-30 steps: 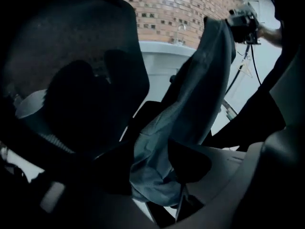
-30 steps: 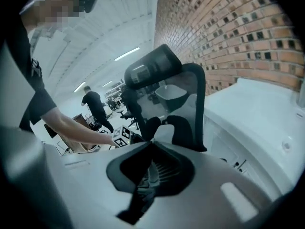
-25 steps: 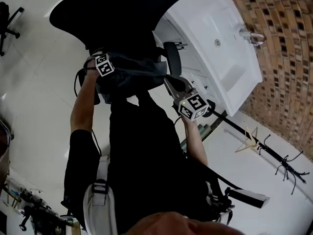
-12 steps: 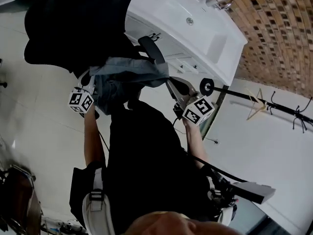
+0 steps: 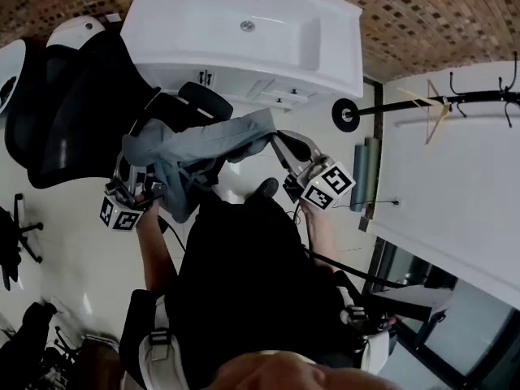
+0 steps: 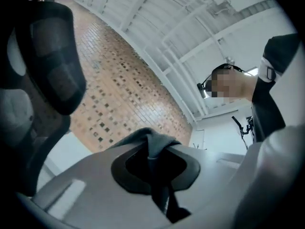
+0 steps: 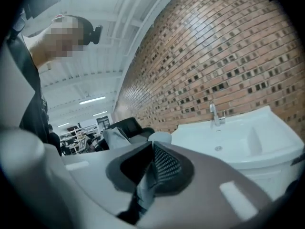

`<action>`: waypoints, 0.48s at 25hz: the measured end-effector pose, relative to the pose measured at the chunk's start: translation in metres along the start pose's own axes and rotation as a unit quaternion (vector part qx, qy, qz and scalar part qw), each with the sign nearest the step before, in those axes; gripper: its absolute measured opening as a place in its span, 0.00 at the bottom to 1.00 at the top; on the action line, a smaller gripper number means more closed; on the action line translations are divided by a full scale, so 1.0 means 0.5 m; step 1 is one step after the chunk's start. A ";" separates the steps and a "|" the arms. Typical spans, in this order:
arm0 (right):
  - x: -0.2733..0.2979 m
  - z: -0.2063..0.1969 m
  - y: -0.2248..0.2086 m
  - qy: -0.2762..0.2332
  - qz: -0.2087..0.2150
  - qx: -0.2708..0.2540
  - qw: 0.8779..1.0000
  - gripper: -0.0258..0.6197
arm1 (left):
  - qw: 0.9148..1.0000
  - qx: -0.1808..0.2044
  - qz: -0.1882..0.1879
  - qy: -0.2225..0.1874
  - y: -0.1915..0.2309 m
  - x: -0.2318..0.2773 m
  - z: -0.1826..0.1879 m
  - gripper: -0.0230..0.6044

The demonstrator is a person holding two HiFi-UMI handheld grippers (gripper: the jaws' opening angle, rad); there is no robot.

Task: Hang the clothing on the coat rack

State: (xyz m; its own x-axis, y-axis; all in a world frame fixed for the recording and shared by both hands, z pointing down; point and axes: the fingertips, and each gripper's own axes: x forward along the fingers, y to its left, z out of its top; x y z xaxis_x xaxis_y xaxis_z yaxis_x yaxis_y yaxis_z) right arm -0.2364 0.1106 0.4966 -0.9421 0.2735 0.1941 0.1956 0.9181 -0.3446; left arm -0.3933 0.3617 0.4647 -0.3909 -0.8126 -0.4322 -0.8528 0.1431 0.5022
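Note:
A grey-blue garment (image 5: 199,143) hangs stretched between my two grippers, in front of the person's dark torso. My left gripper (image 5: 140,169) is shut on its left end, where a dark fold (image 6: 153,144) sits pinched between the jaws. My right gripper (image 5: 282,142) is shut on the right end, with a strip of the cloth (image 7: 145,178) caught in its jaws. The black coat rack (image 5: 455,97) crosses the upper right of the head view, with a wooden hanger (image 5: 428,104) on it, well apart from the garment.
A white washbasin (image 5: 244,31) with a tap stands against the brick wall (image 5: 422,15), just beyond the garment. A black office chair (image 5: 69,116) is at the left. A white wall panel (image 5: 455,185) fills the right, with grey rolls (image 5: 362,173) at its foot.
The head view has swung round, so the rack now lies at the upper right. The garment has come off the chair and is spread between the grippers. The left gripper has dropped lower left.

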 end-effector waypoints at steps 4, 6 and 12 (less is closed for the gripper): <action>-0.184 0.042 -0.096 -0.100 -0.047 0.027 0.994 0.06 | 0.995 0.021 -0.094 -0.018 -0.154 0.149 -0.002 0.06; -0.281 0.062 -0.149 -0.150 -0.058 0.049 0.986 0.06 | 0.990 0.002 -0.136 -0.036 -0.241 0.207 -0.022 0.06; -0.594 0.120 -0.308 -0.240 -0.053 0.070 0.967 0.06 | 0.973 -0.054 -0.221 -0.032 -0.553 0.395 -0.174 0.06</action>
State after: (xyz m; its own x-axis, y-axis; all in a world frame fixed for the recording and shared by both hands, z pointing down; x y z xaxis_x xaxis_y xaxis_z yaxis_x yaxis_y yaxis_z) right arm -0.0033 -0.1290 0.4368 -0.9792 -0.0161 -0.2025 0.0834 0.8770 -0.4732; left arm -0.2047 0.1125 0.3056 -0.0177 -0.7439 -0.6680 -0.9023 -0.2760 0.3312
